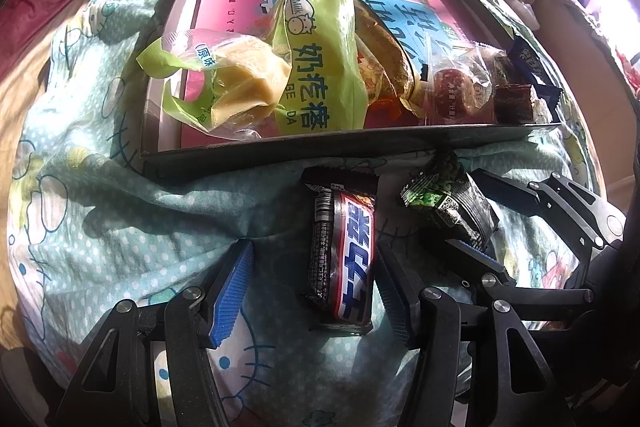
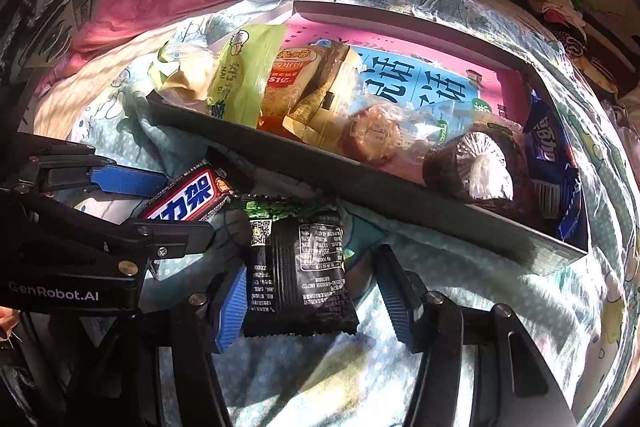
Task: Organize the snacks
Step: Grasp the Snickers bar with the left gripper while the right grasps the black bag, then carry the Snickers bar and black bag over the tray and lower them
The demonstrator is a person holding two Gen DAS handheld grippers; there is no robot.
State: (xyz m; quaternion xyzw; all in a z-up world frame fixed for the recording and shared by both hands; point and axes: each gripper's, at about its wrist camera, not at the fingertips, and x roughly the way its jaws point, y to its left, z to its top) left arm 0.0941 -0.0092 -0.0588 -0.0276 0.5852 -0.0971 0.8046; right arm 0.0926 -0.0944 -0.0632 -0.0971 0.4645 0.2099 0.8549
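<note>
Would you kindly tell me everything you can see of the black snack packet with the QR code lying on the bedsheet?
The black snack packet is a small glossy pillow pack with crimped ends, a green printed band along its far edge, a QR code and white tables of fine print. It lies flat, back side up, on the cartoon-print bedsheet, just outside the tray's near wall. The right tongs straddle it: the blue pad seems to touch one edge, the other stands clear. The chocolate bar lies beside it.

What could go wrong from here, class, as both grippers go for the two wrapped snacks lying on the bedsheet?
1. The left gripper straddles the black chocolate bar off-centre, so closing may skew it.
2. The right gripper touches the black crinkled snack packet on one side only; it may slide on the soft blue cartoon bedsheet.
3. The two grippers are close and might collide.
</note>
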